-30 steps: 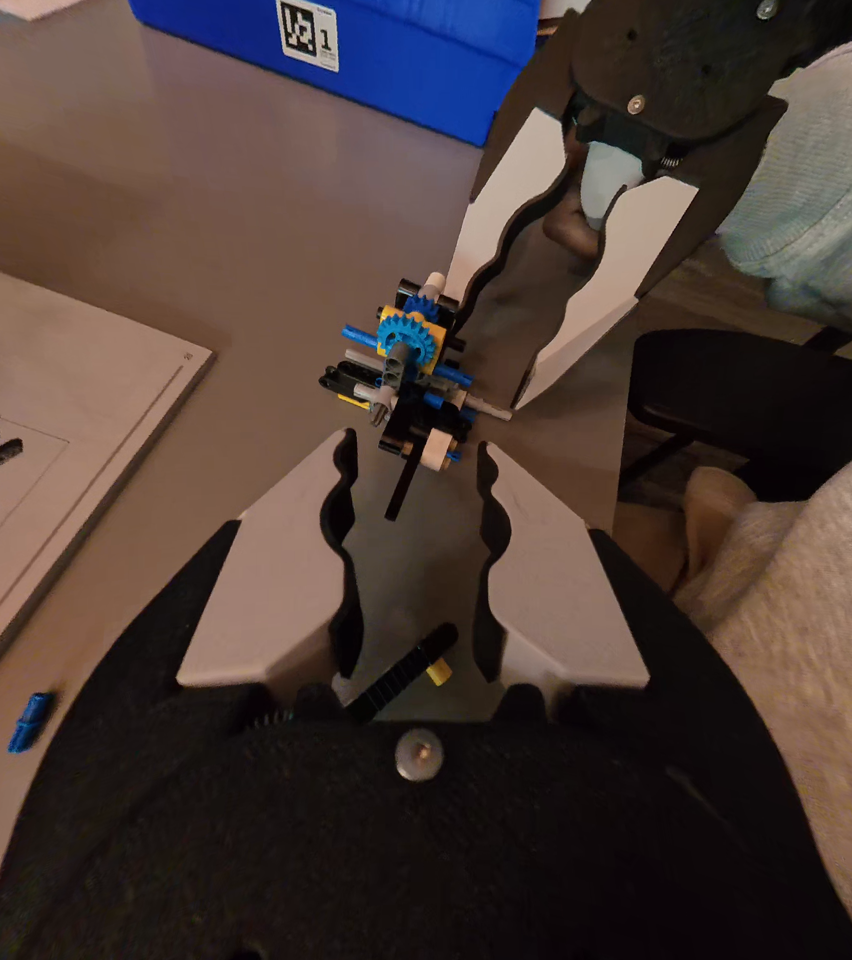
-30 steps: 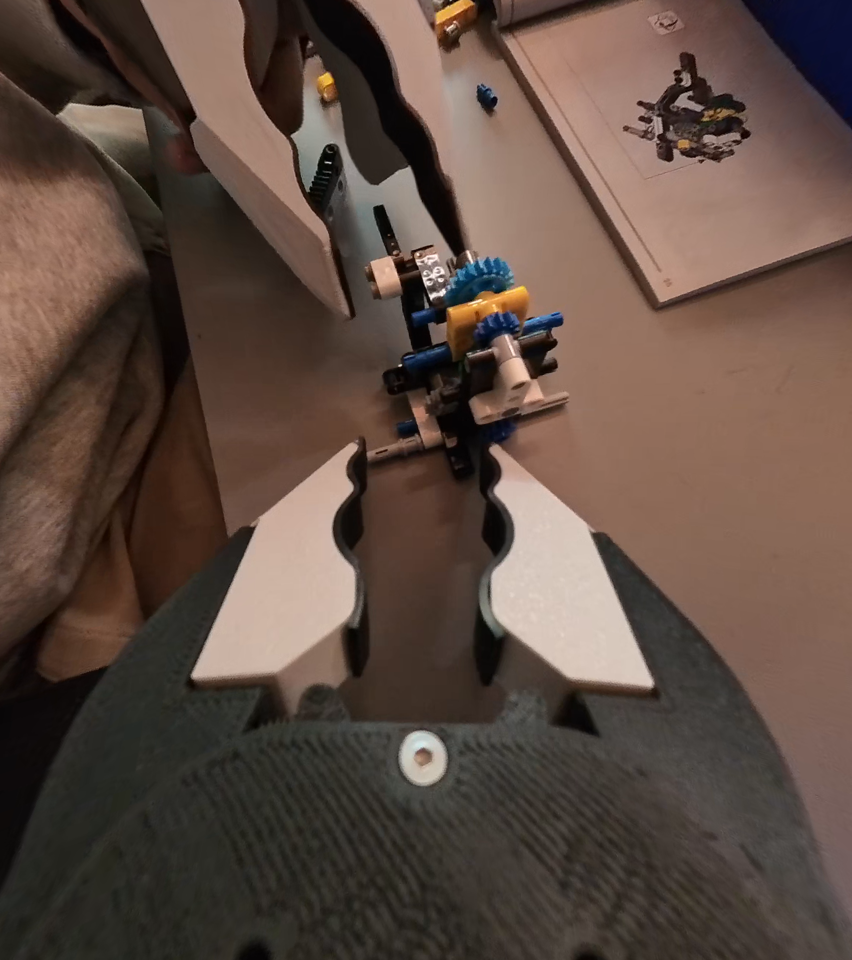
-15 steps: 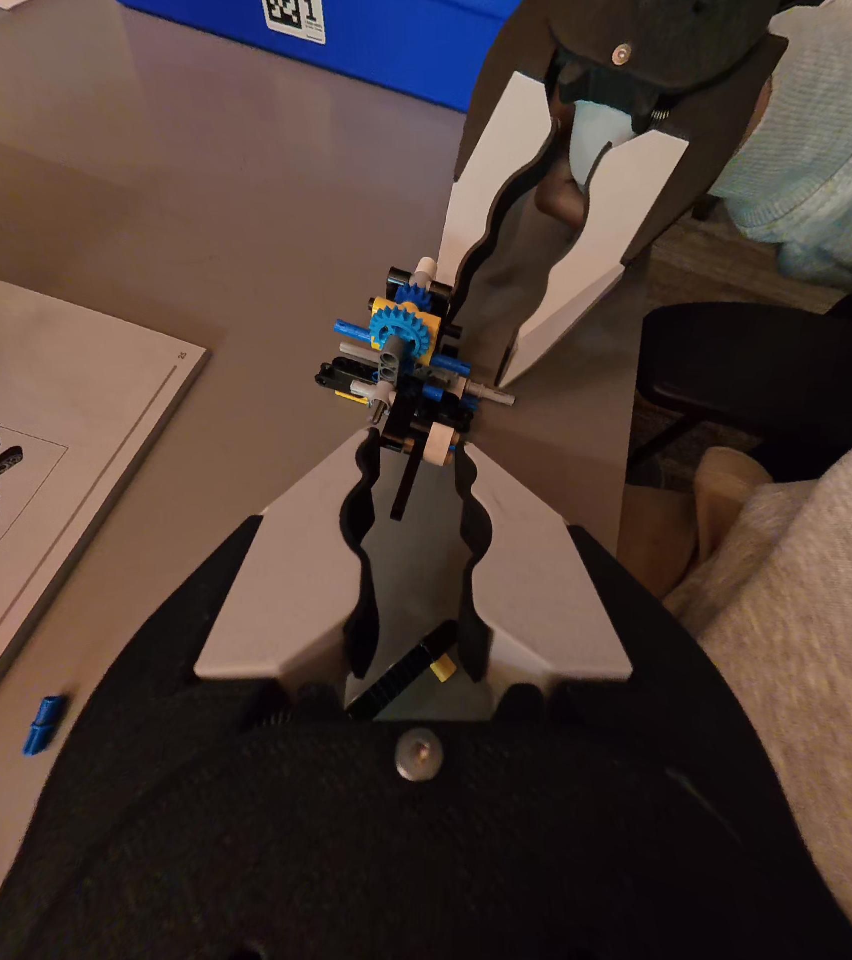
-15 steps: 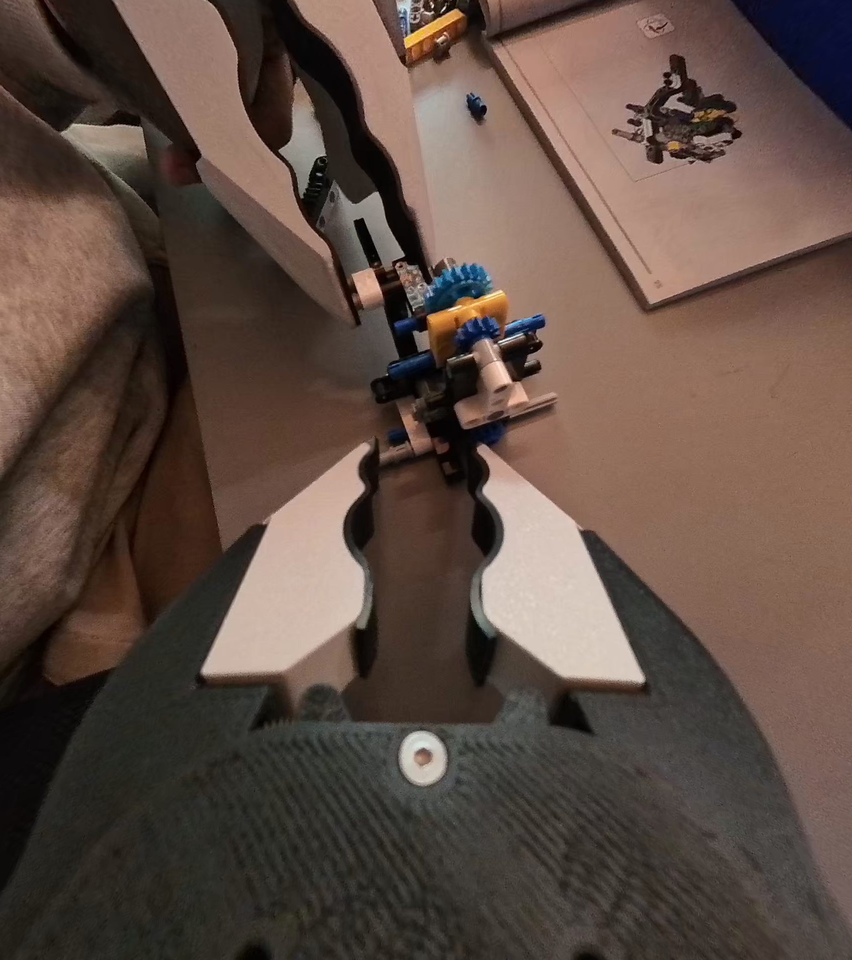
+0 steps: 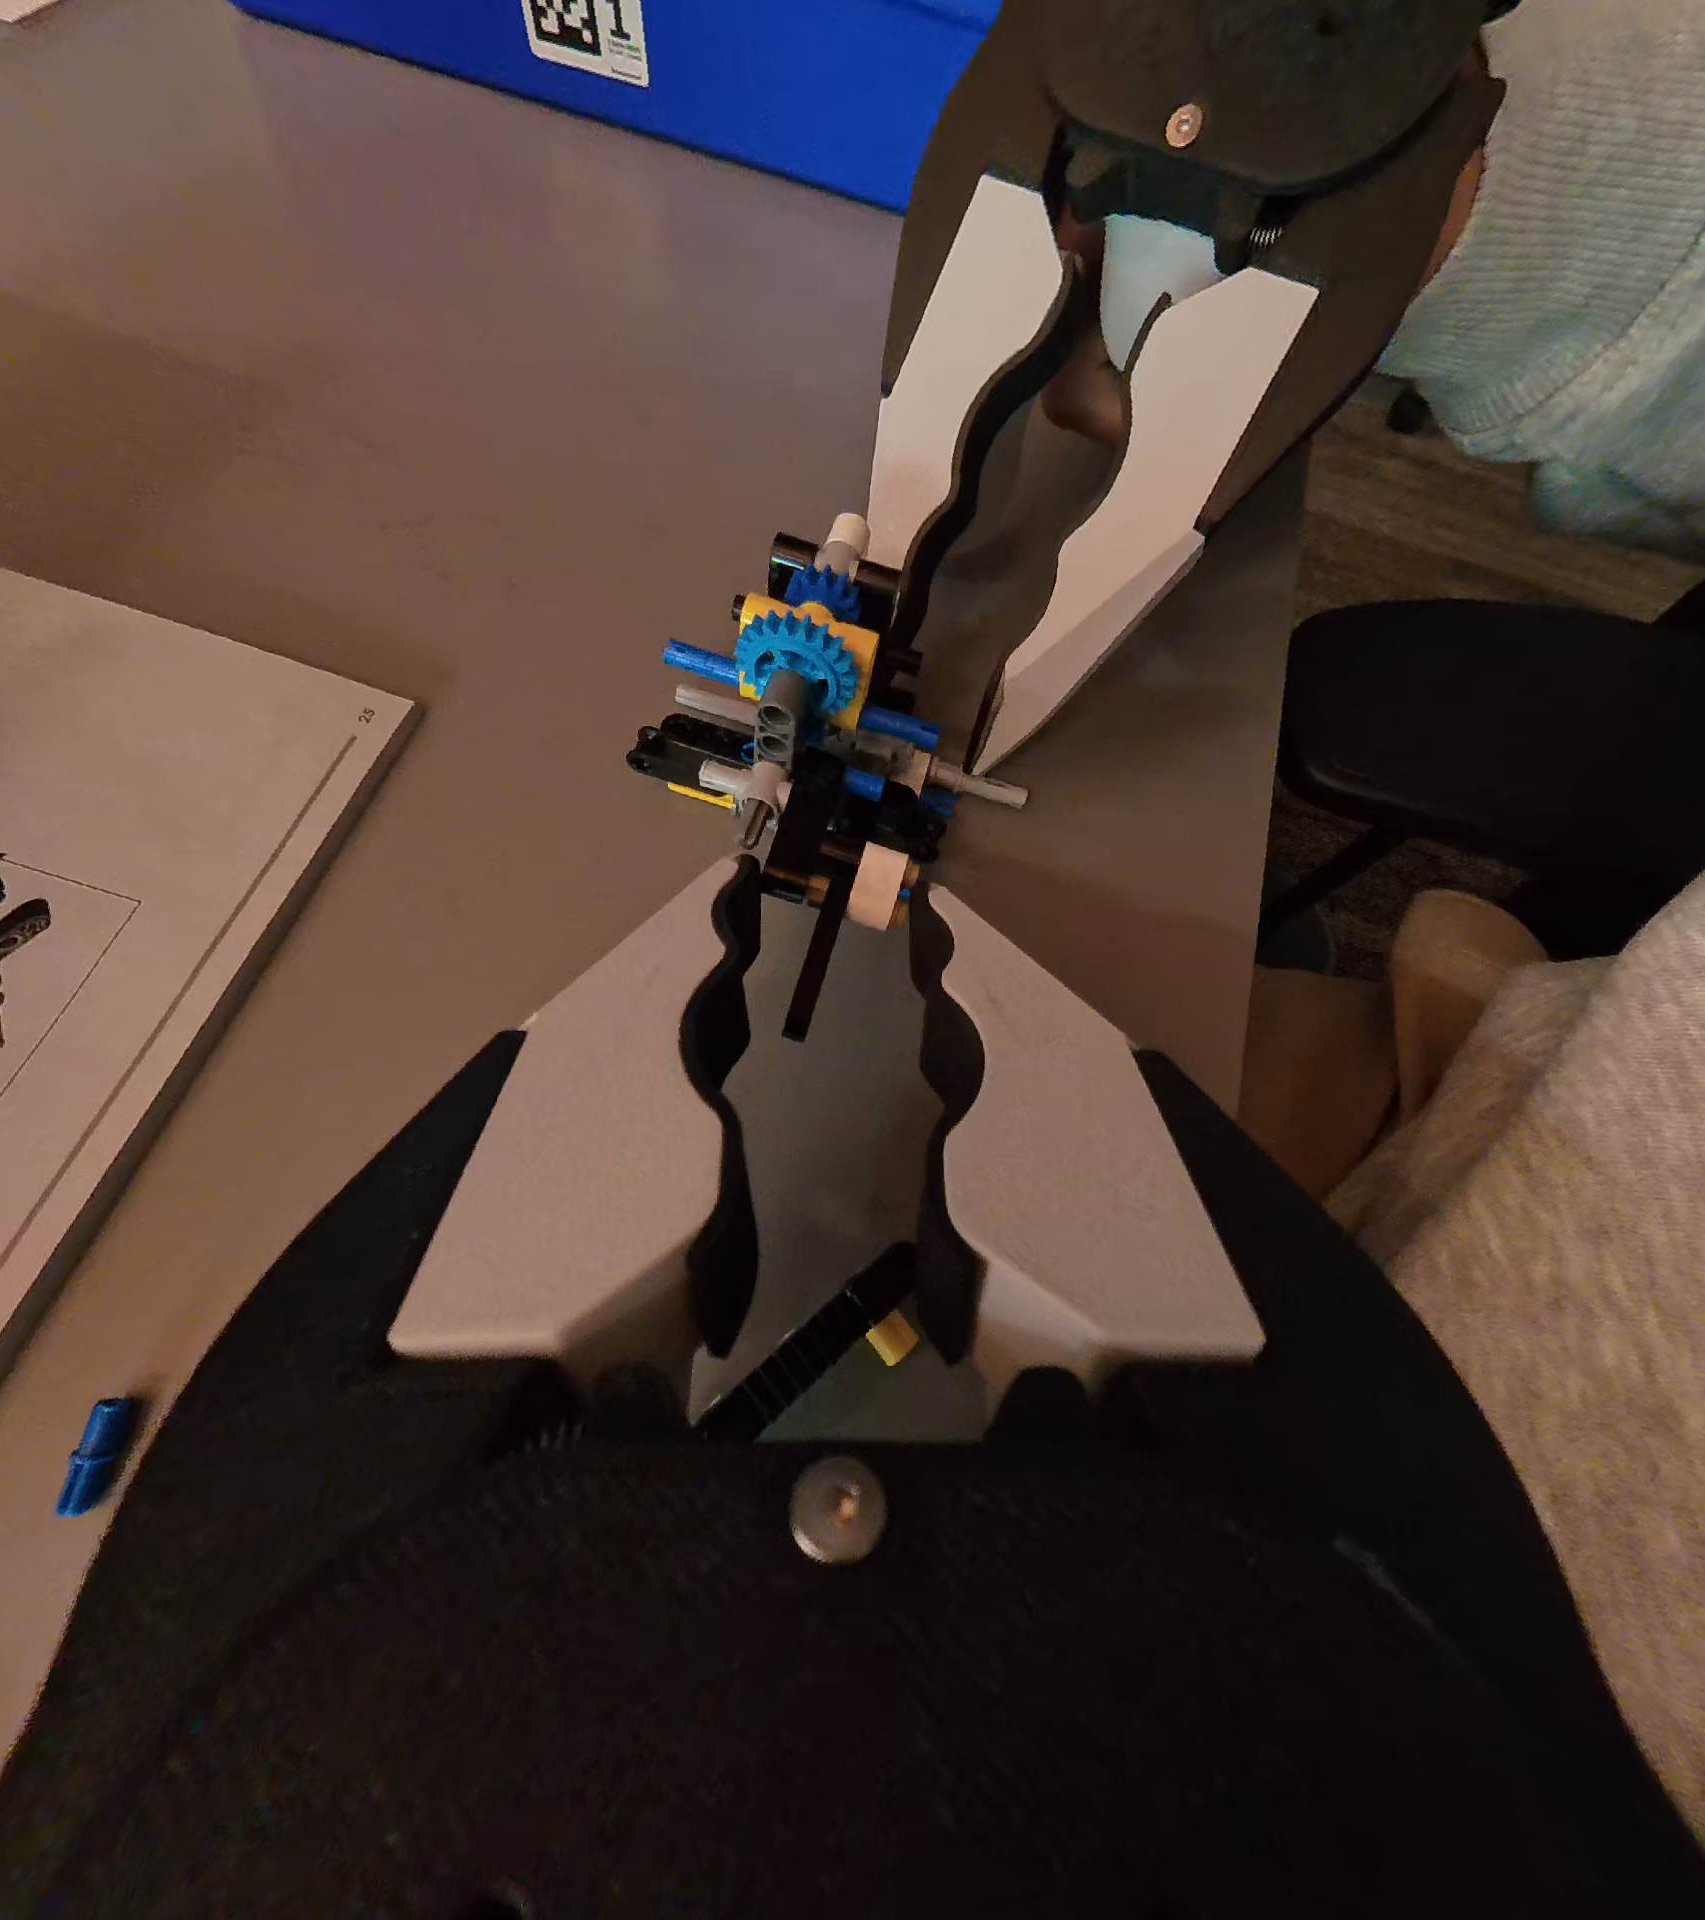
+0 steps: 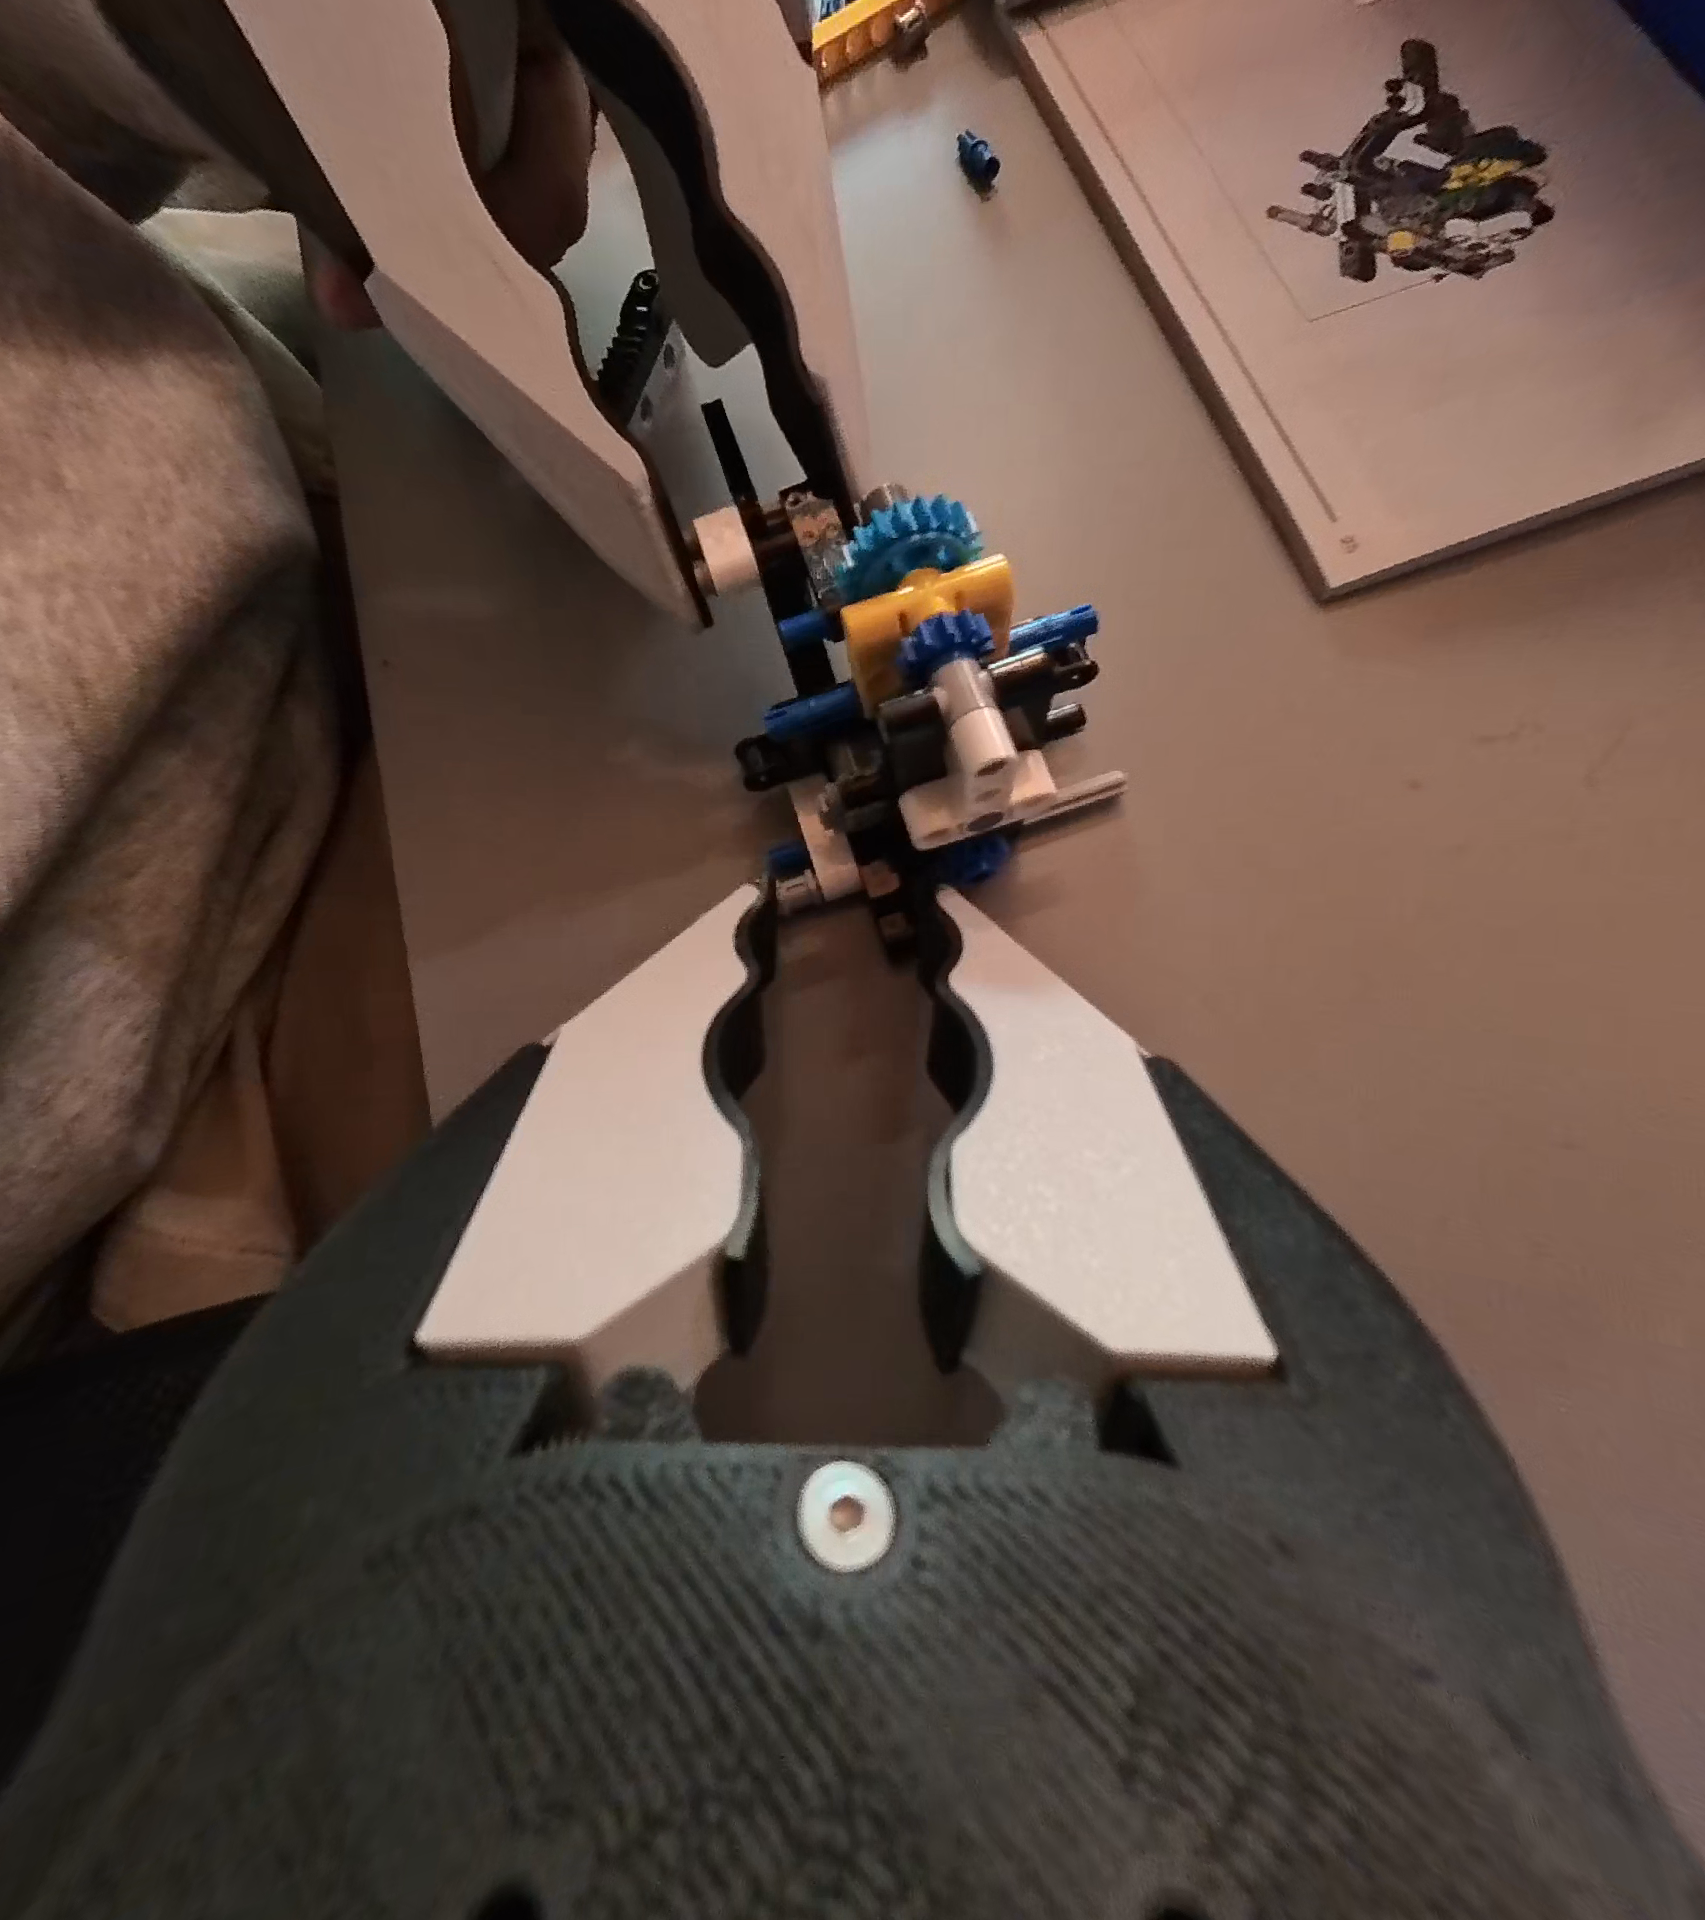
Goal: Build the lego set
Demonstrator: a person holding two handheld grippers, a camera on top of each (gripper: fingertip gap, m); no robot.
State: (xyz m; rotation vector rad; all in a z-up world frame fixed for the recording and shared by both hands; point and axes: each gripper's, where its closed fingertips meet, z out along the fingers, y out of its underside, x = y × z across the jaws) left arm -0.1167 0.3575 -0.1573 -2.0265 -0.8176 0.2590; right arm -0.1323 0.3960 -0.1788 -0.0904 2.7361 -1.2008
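Two grippers meet on one lego assembly (image 5: pixel 806 727) from opposite ends, near table (image 5: pixel 412 364) edge. Left gripper (image 5: pixel 832 899): jaws narrowed, tips pinching black-and-white end. Right gripper (image 6: pixel 853 899): jaws narrowed onto black beam; firm hold likely, contact partly hidden. Advice: grip beams, not gears; squeeze along axle line; steady both ends. Assembly: compact; blue gears, yellow block, black beams, grey and blue axles protruding. Instruction booklet (image 5: pixel 152 831) beside; loose blue pin (image 5: pixel 95 1455) near
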